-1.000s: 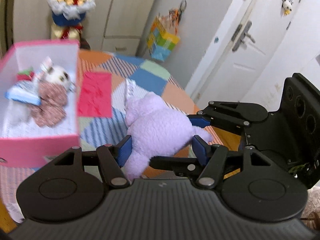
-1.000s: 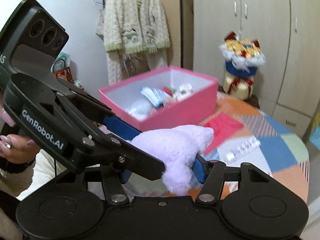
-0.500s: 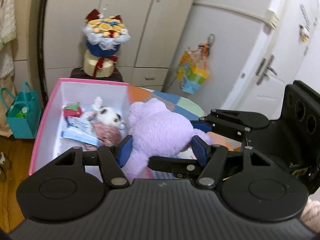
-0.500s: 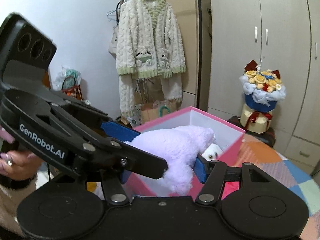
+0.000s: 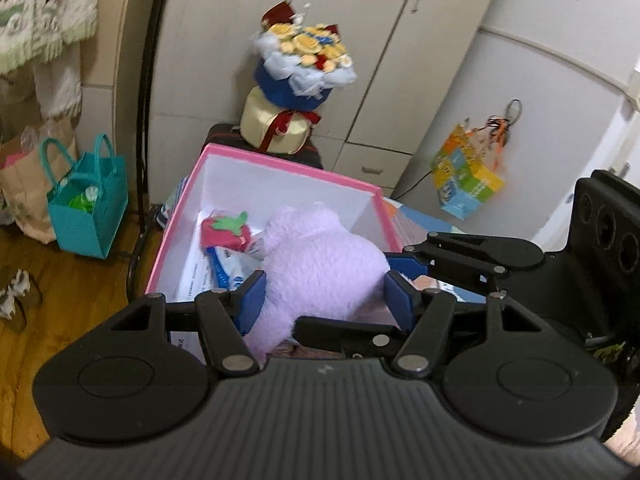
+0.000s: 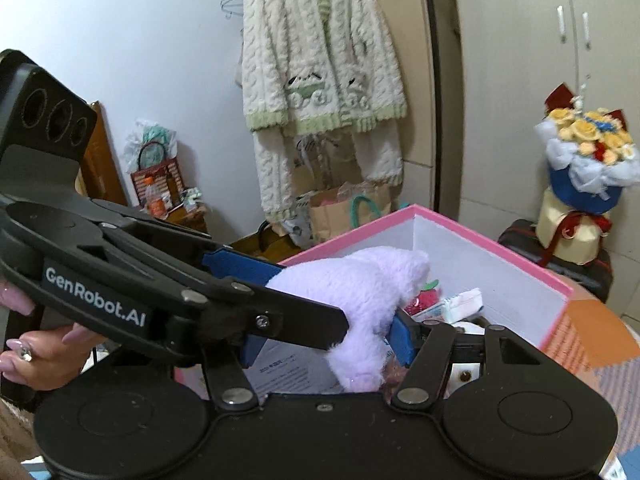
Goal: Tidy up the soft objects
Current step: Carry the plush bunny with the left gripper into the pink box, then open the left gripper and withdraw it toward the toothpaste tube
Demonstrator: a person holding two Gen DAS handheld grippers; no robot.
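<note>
A purple plush toy (image 5: 320, 264) is clamped by both grippers at once. My left gripper (image 5: 324, 296) is shut on its body and my right gripper (image 6: 324, 340) is shut on its other side; the toy also shows in the right wrist view (image 6: 360, 292). The toy hangs over the open pink box (image 5: 280, 160) with white inside walls. In the box lie a red strawberry plush (image 5: 226, 232), a blue-and-white packet (image 5: 216, 268) and papers. The right wrist view shows the box rim (image 6: 480, 236) and a white packet (image 6: 460, 304) inside.
A flower bouquet on a cream gift box (image 5: 296, 92) stands behind the pink box on a dark case. A teal bag (image 5: 86, 208) sits on the wooden floor at left. A knitted cardigan (image 6: 320, 80) hangs on a rail. Patchwork tablecloth (image 6: 592, 344) lies right of the box.
Both grippers carried the purple plush from above the patchwork table leftwards, and it now hangs over the inside of the pink box. Both stayed shut on it.
</note>
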